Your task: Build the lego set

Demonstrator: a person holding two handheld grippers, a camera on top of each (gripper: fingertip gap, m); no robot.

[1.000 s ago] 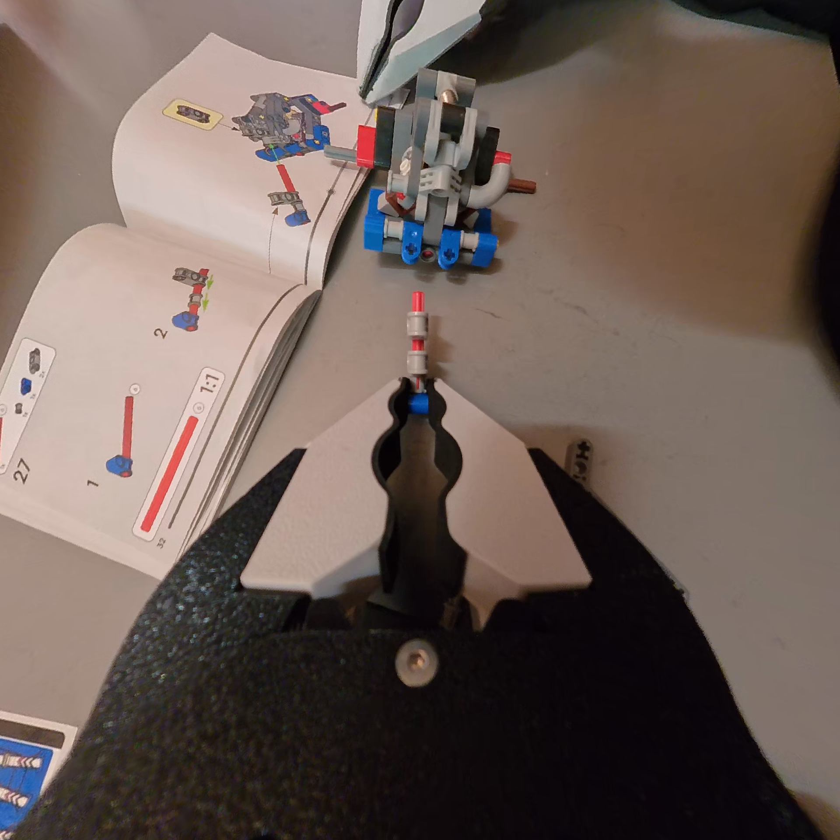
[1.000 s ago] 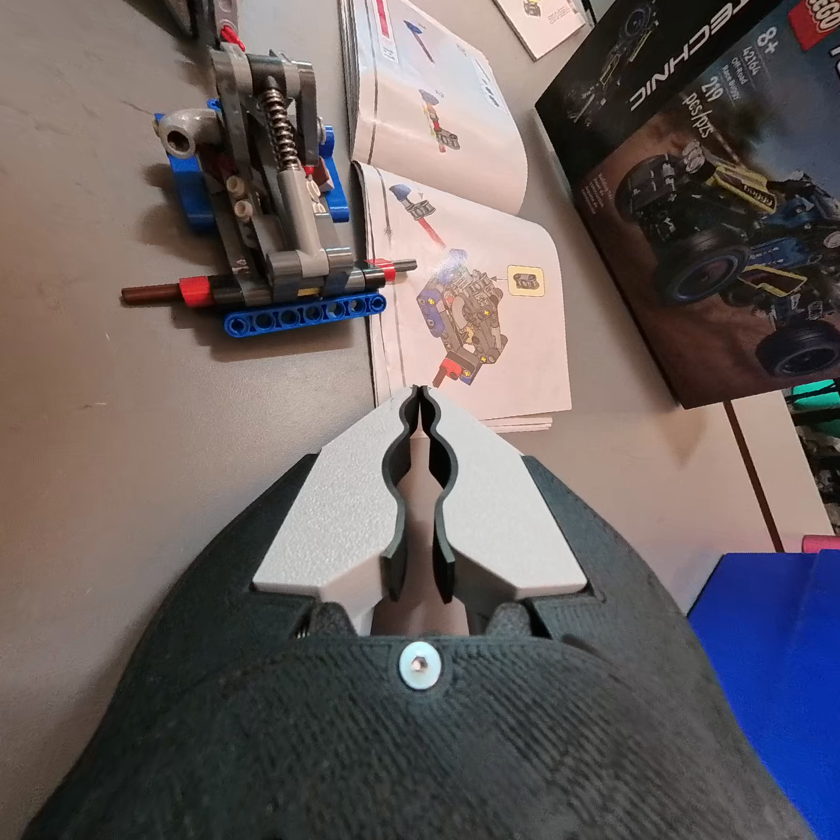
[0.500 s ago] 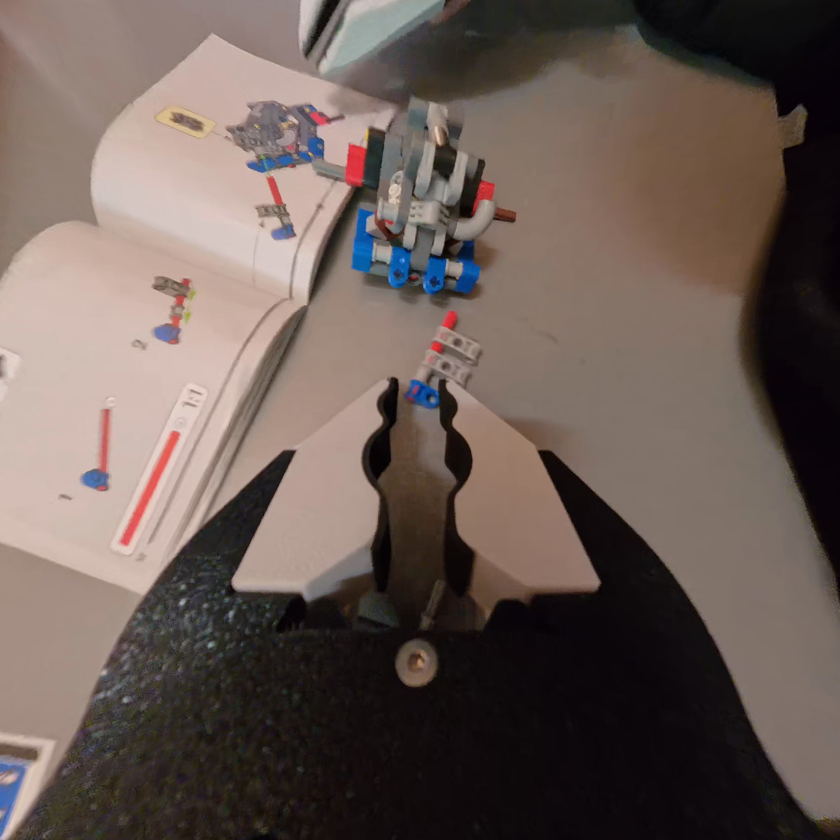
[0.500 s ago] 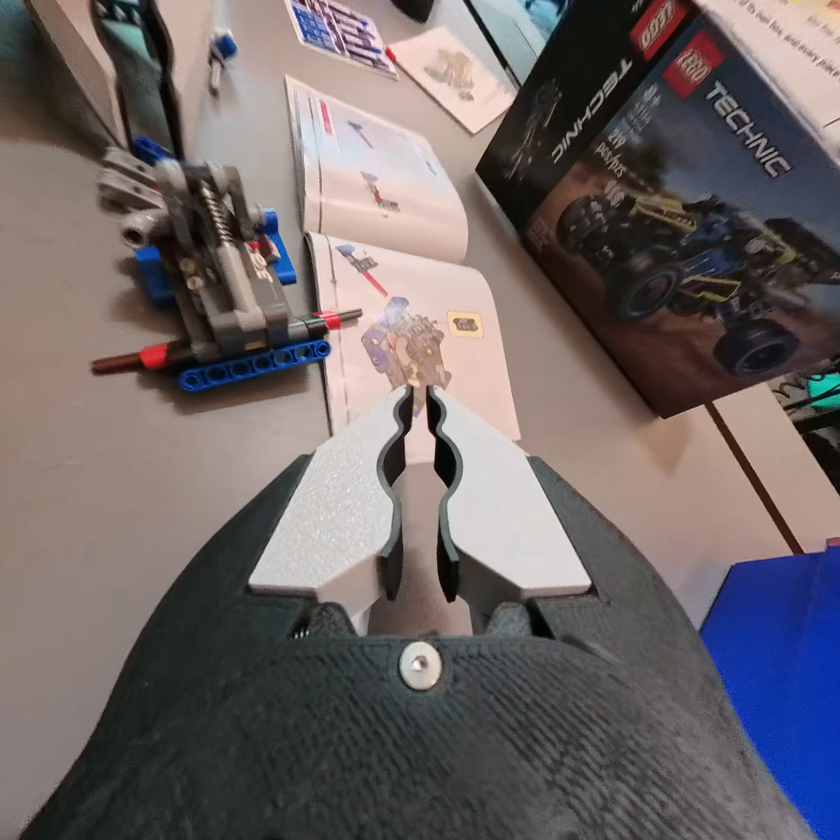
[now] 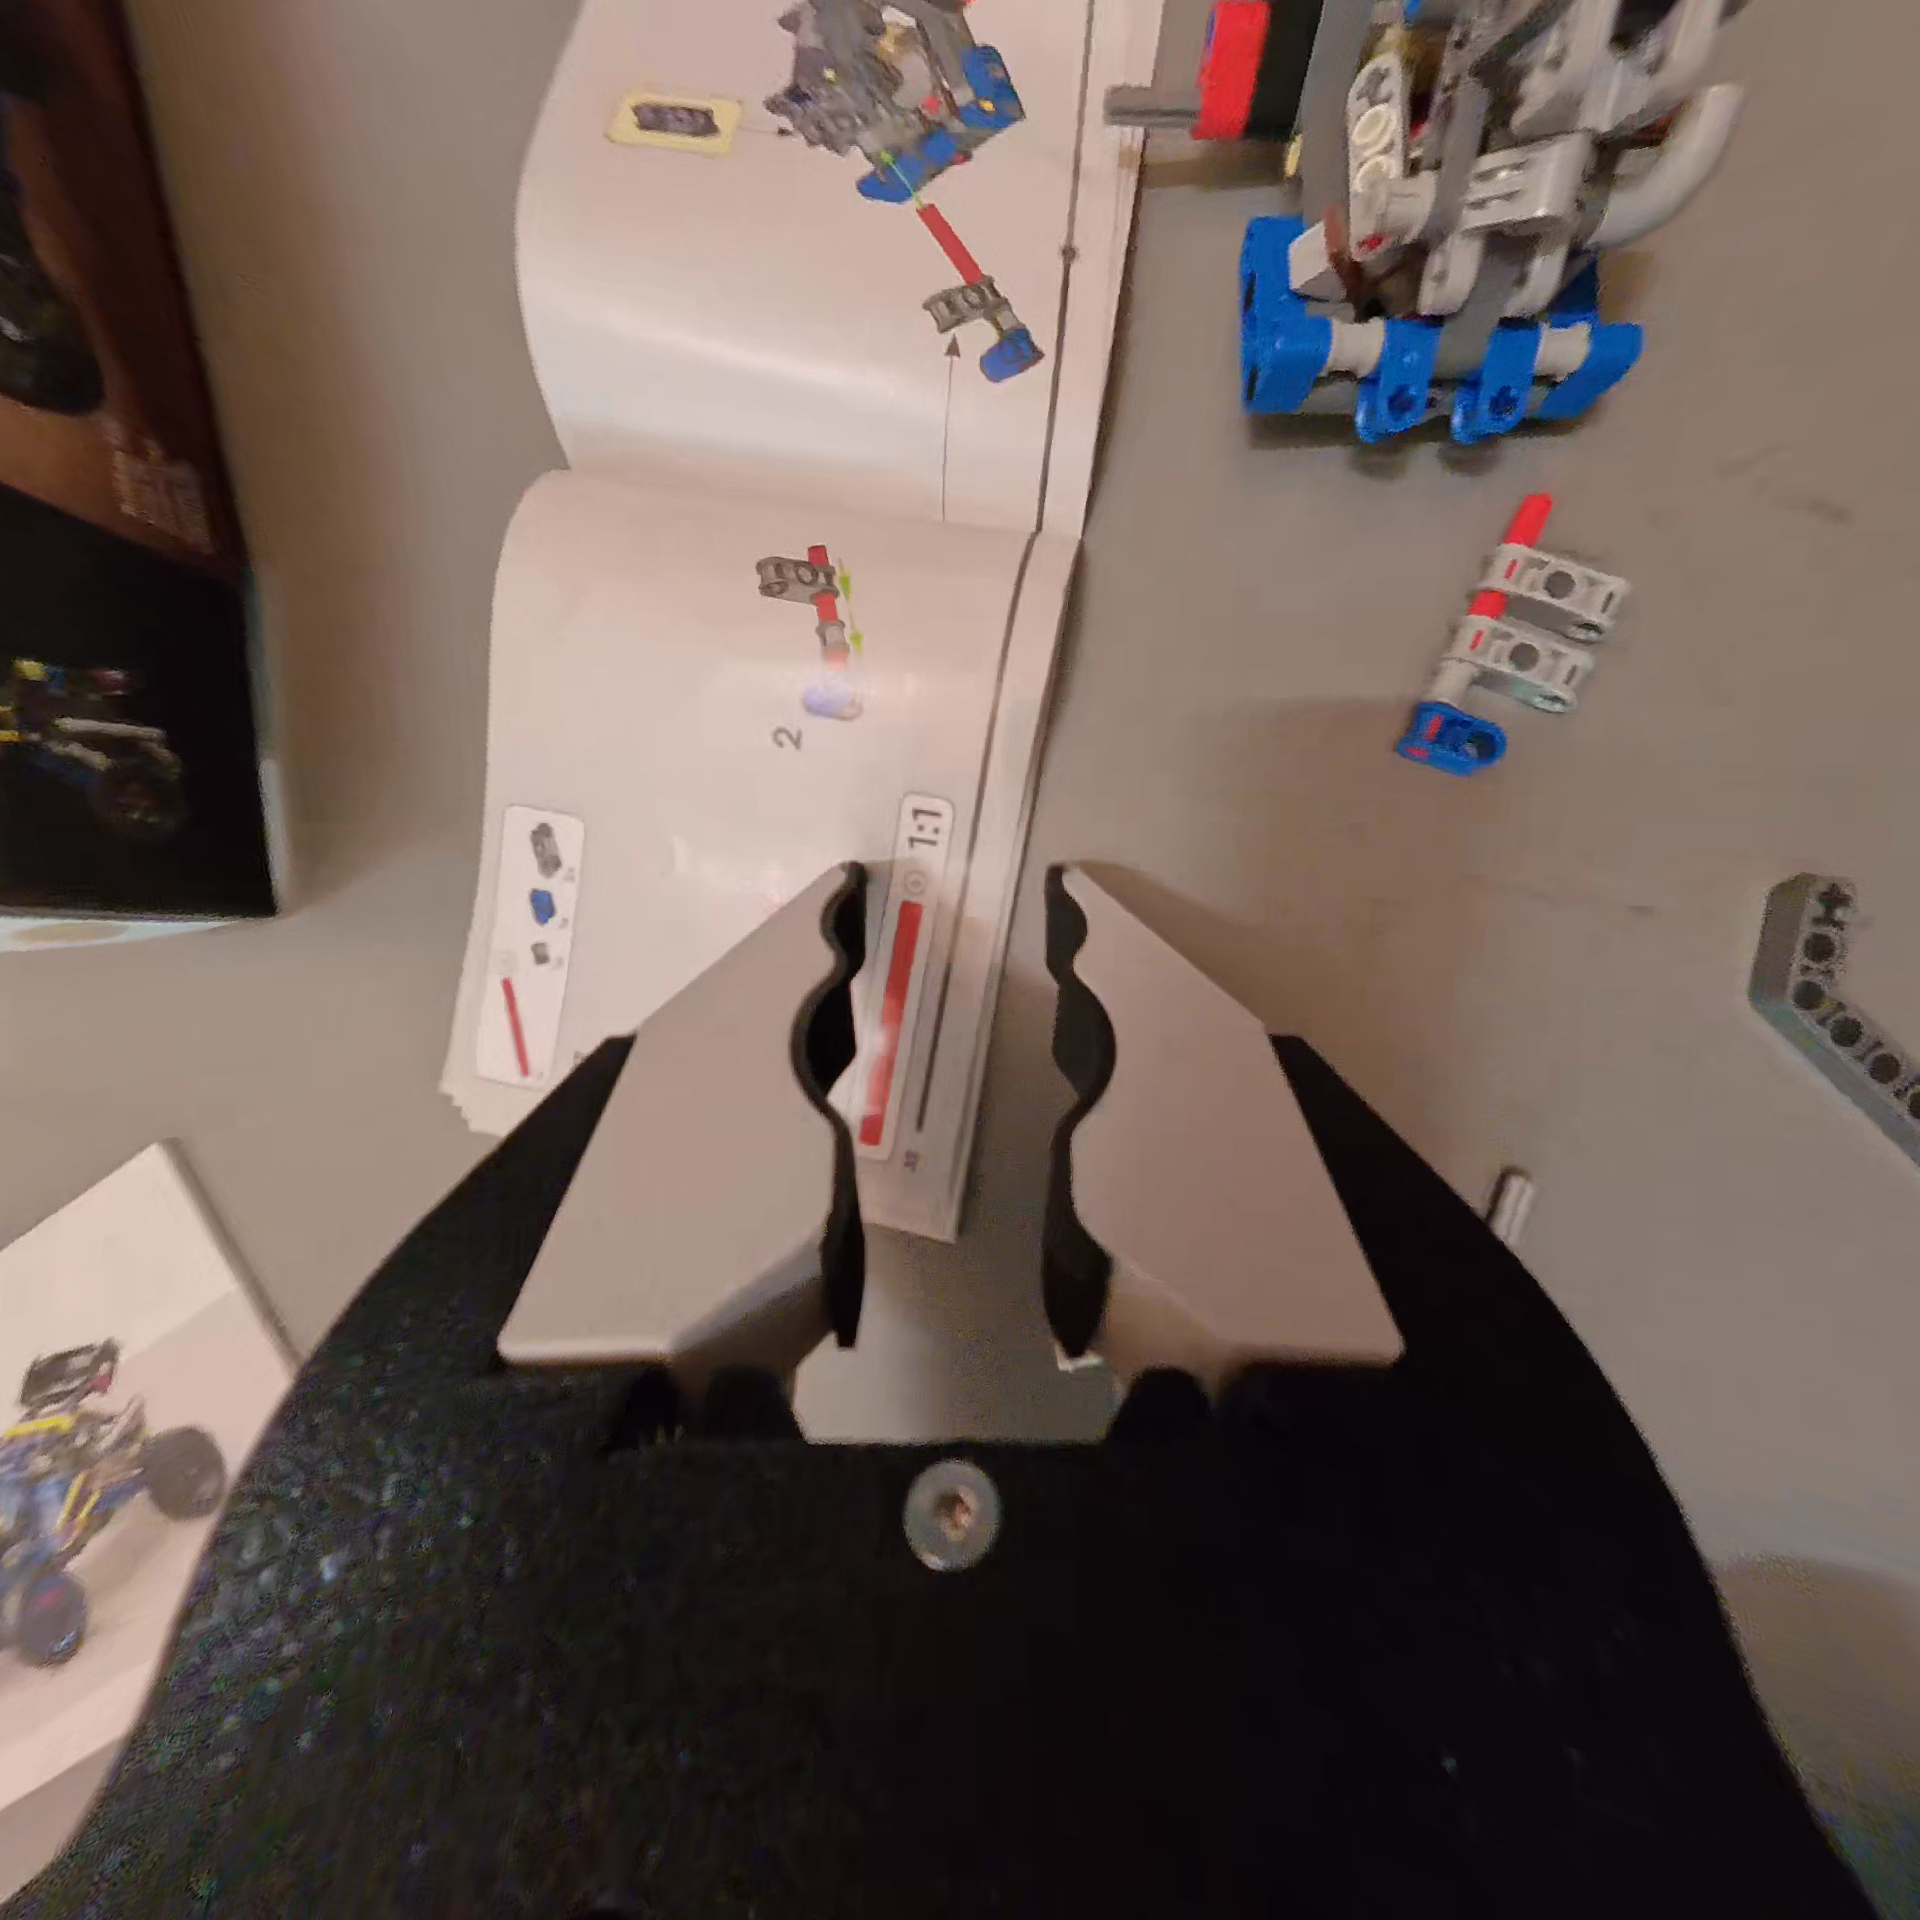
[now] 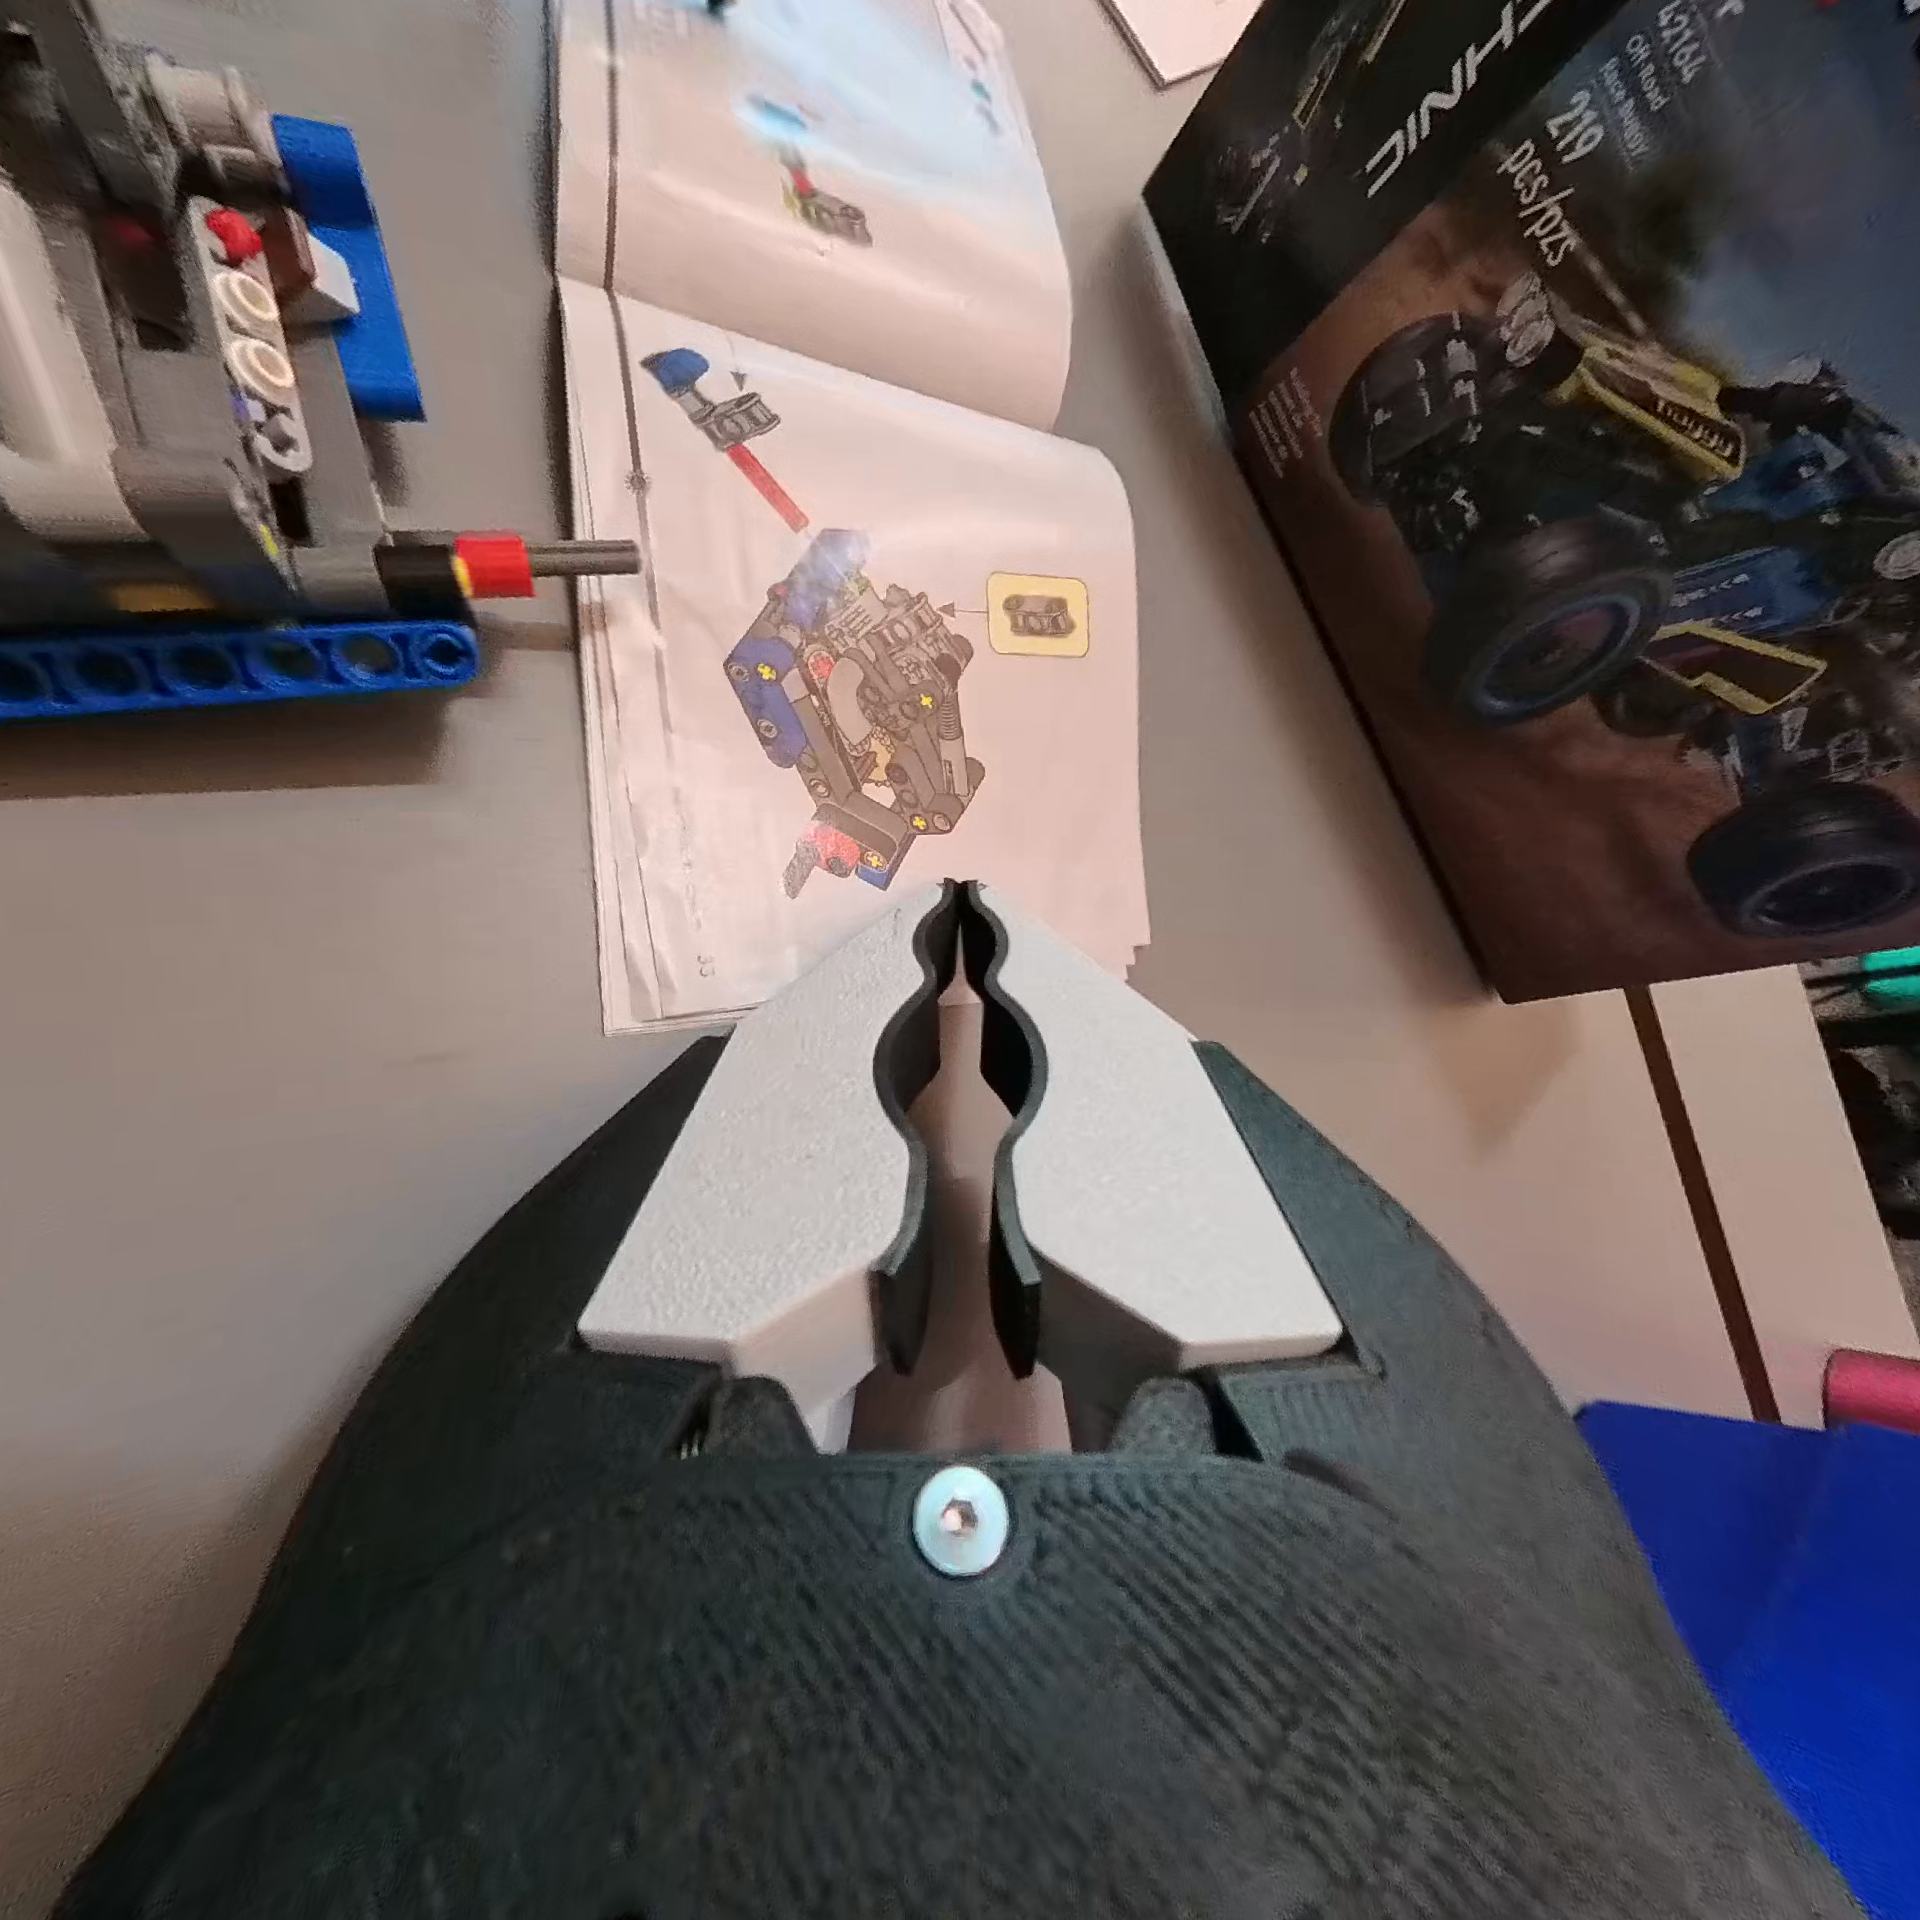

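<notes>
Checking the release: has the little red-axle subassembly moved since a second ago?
Yes. The red-axle subassembly was clamped upright in the left gripper; now it lies free on the table, still just short of the blue-based model.

- Grey table (image 5: 1351, 1039): matte surface.
- Open instruction booklet (image 5: 727, 675), flat.
- Partial lego assembly (image 5: 1455, 260) just beside the booklet.
- Small red-axle sub-assembly (image 5: 1507, 644), lying apart.
- Grey beam (image 5: 1829, 997) near the edge.
- Product box (image 6: 1610, 468), beside the booklet.
</notes>
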